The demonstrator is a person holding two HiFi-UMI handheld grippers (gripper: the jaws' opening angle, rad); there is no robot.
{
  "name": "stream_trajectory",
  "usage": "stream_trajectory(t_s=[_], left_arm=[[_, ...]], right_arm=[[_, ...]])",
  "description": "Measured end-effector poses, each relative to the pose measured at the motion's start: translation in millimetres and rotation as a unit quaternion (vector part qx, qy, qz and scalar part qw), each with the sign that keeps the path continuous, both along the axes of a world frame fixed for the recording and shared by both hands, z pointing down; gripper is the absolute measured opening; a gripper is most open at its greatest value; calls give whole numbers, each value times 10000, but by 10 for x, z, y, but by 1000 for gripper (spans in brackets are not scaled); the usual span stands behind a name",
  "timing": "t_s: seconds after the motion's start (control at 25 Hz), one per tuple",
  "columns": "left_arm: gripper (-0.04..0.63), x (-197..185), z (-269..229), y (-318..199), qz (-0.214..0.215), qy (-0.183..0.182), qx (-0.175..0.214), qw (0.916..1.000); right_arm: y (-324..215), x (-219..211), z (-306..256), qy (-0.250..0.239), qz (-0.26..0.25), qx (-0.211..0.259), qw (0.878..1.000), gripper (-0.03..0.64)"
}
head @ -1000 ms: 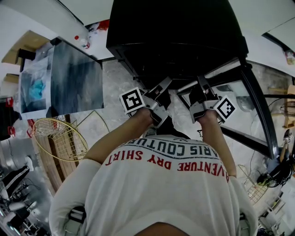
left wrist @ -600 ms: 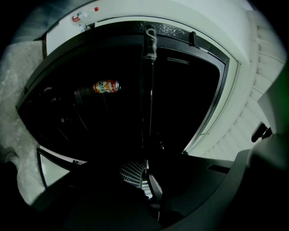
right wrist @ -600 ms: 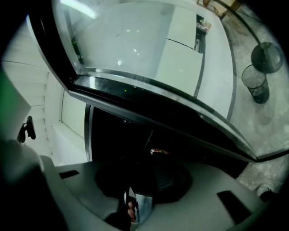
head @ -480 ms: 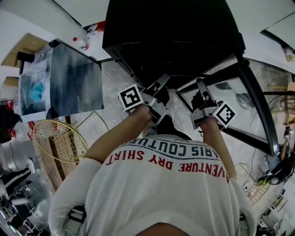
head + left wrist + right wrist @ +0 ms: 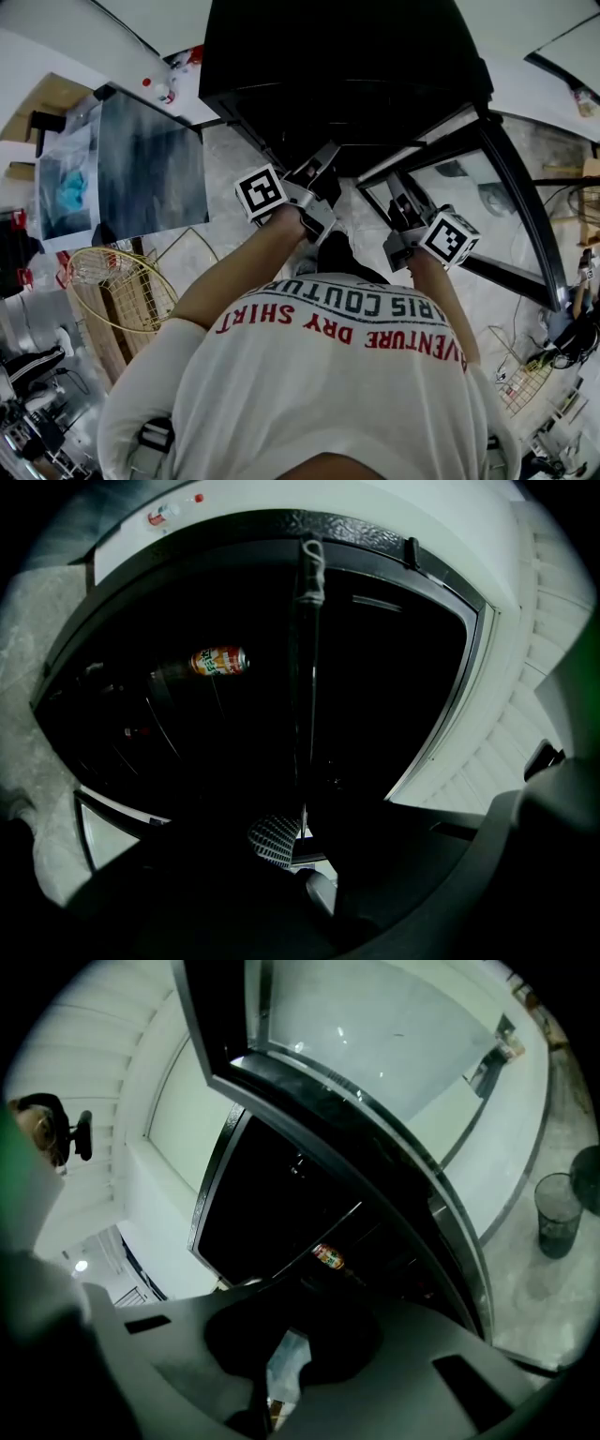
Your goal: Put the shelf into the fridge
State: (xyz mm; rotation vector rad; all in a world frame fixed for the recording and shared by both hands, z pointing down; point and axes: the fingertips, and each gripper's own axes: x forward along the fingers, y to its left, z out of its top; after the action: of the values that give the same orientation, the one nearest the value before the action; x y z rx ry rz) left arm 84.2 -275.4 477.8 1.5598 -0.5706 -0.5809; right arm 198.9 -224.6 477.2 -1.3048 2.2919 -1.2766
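Two claws: both up at the open mouth of the black fridge [image 5: 347, 66], whose glass door [image 5: 487, 216] stands swung out on the person's right.
Shelf [image 5: 309, 574]: a thin pane, edge-on in the left gripper view. It runs from the claw straight into the dark cabinet, and its far end looks to be past the opening.
Left claw [image 5: 296, 836]: clenched nearly flat on the near edge of the pane, with the ribbed pad against it.
Right claw [image 5: 286, 1363]: jaws close together with a pale sliver between them that reads as the same pane. The grasp looks firm, though the pads sit in shadow.
Step in hand: likely feeding the pane in onto its side ledges.
Doing it well: hold both claws at one height so the pane stays flat. Push both sides at the same pace so it cannot skew and jam. Keep the right corner off the door frame. Do not slacken either grip until the pane bears on the ledges.
Watch: a can [image 5: 219, 660] with an orange label lies on a rack inside, off to one side of the pane. The pane should pass clear of it.
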Motion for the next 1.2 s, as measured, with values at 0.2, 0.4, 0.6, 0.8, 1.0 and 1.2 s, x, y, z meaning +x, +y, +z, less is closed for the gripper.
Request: stream_trajectory(t_s=[0.2,0.4,0.6,0.8,1.0,1.2], left_arm=[[46,5,-2,-68,-52,-36,10,10000],[46,8,8,-153,-116,-54,19,9999],[45,2,-8,-228,-173,-67,51,9998],[46,1,-14,-328,-265,-138,168,9994],[46,-14,-20,-409,-349,-122,161,9992],[46,-22,-16,-502,-434,-118,209,9988]], right_arm=[[49,-130,90,338,-353,-156,9987,26],[63,-201,128,677,-585,-171,9958,25],[62,-262,88,1027,-839,-28,9912,23],[44,-257,80,1416,-996,95,9849,23],[43,-257,64,1591,-1056,149,9815,23],[22,-218,61,1626,-991,130,9816,23]])
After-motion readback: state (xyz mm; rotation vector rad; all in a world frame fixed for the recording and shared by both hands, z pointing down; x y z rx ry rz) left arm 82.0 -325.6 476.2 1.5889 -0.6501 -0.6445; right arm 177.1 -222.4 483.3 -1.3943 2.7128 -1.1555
